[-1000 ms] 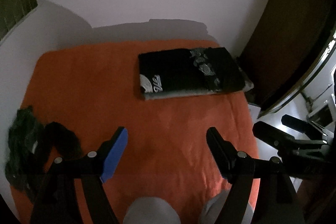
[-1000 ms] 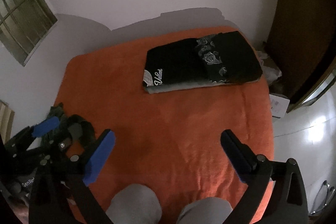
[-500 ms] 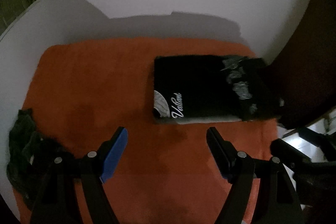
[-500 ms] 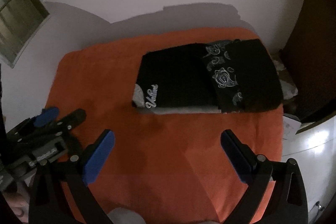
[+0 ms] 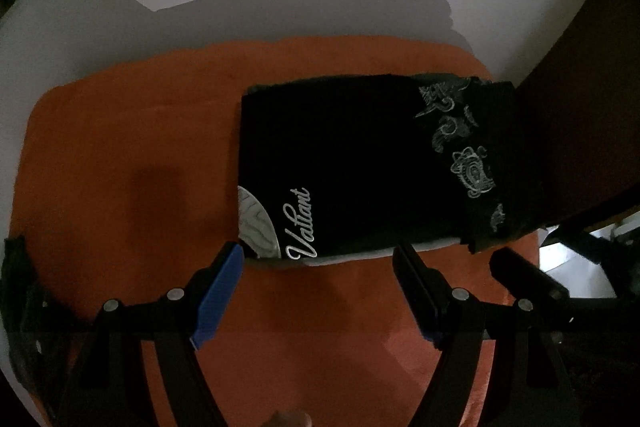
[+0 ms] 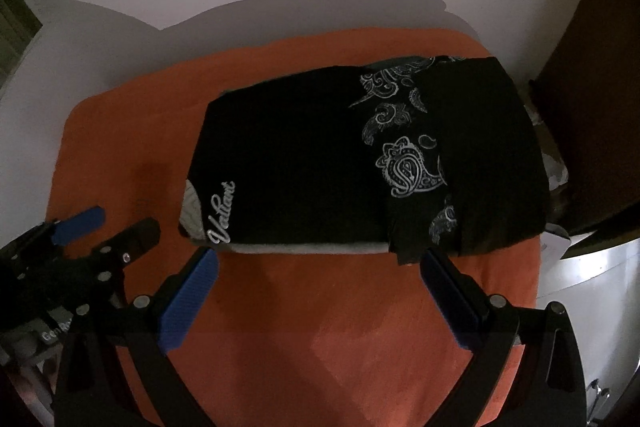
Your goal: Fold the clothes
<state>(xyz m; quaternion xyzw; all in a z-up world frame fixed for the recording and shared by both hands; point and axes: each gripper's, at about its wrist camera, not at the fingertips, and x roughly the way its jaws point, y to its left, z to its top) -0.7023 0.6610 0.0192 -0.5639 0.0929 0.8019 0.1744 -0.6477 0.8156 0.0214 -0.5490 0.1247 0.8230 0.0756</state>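
Both grippers [image 5: 318, 255] [image 6: 320, 259] wide open, empty, nr folded clothes [image 6: 360, 163]; window [image 6: 16, 27] only in R view.

The left gripper [image 5: 318, 255] is spread wide, its blue-padded fingers [image 5: 218, 291] level and empty. The right gripper [image 6: 320, 263] is equally wide and empty, pads [image 6: 188, 301] facing inward. Each appears at the other's side: left gripper low-left, right gripper low-right.
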